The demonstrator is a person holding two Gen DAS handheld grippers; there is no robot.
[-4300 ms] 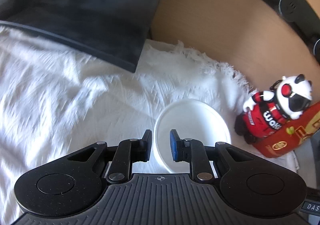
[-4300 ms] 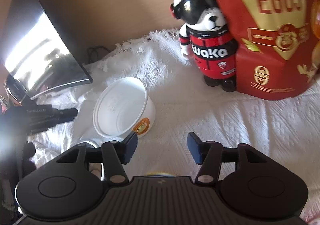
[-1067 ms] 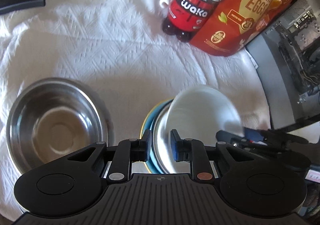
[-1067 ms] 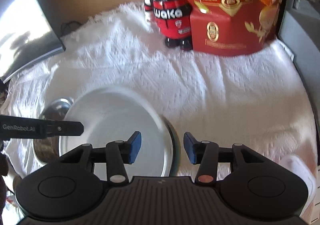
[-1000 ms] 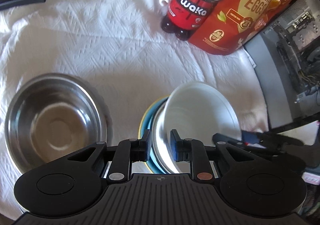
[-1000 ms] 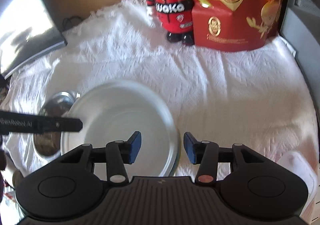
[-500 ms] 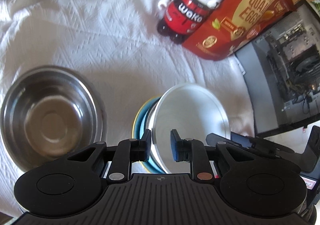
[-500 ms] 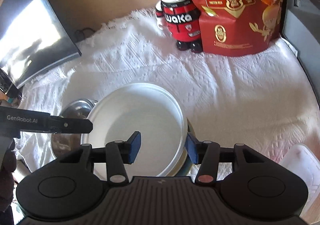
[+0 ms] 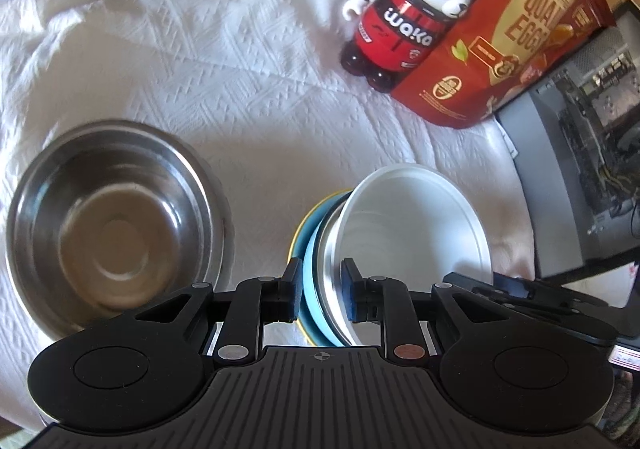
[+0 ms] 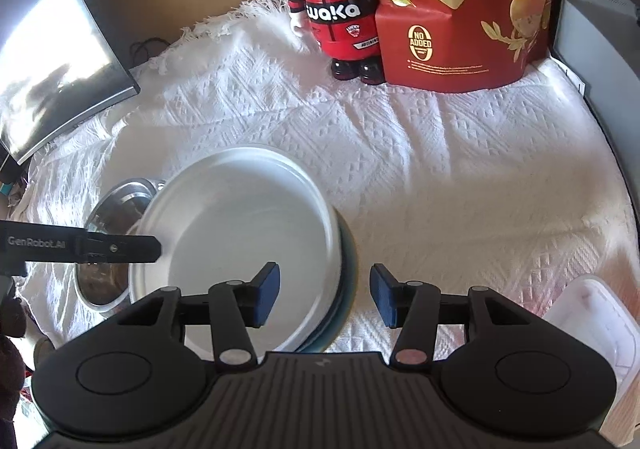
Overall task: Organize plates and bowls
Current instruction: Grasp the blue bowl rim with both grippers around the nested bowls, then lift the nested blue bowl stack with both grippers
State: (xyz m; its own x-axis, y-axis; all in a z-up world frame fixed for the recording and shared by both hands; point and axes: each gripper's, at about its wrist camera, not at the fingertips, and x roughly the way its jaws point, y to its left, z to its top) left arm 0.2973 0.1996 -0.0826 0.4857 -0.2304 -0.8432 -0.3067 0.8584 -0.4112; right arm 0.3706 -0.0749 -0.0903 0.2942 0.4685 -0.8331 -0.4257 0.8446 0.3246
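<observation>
A white bowl (image 9: pixel 416 225) sits tilted on top of a stack with a steel dish and a blue plate with a yellow rim (image 9: pixel 310 245). My left gripper (image 9: pixel 320 297) has its narrow jaws around the near edge of this stack; actual contact is unclear. My right gripper (image 10: pixel 324 295) is open, with its left finger over the white bowl (image 10: pixel 240 225) and its right finger outside the stack. A large steel bowl (image 9: pixel 112 221) stands empty on the white cloth left of the stack; it also shows in the right wrist view (image 10: pixel 108 245).
A panda figure (image 9: pixel 404 9) and a red egg-snack bag (image 9: pixel 508 41) stand at the back. A computer case (image 9: pixel 584 153) is on the right. A dark monitor (image 10: pixel 48 53) stands at the left. A white plastic container (image 10: pixel 596 325) lies near the right.
The white bowl was carried from the back of the cloth onto the stack. In the last half second both grippers have shifted slightly and the right jaws have opened wider.
</observation>
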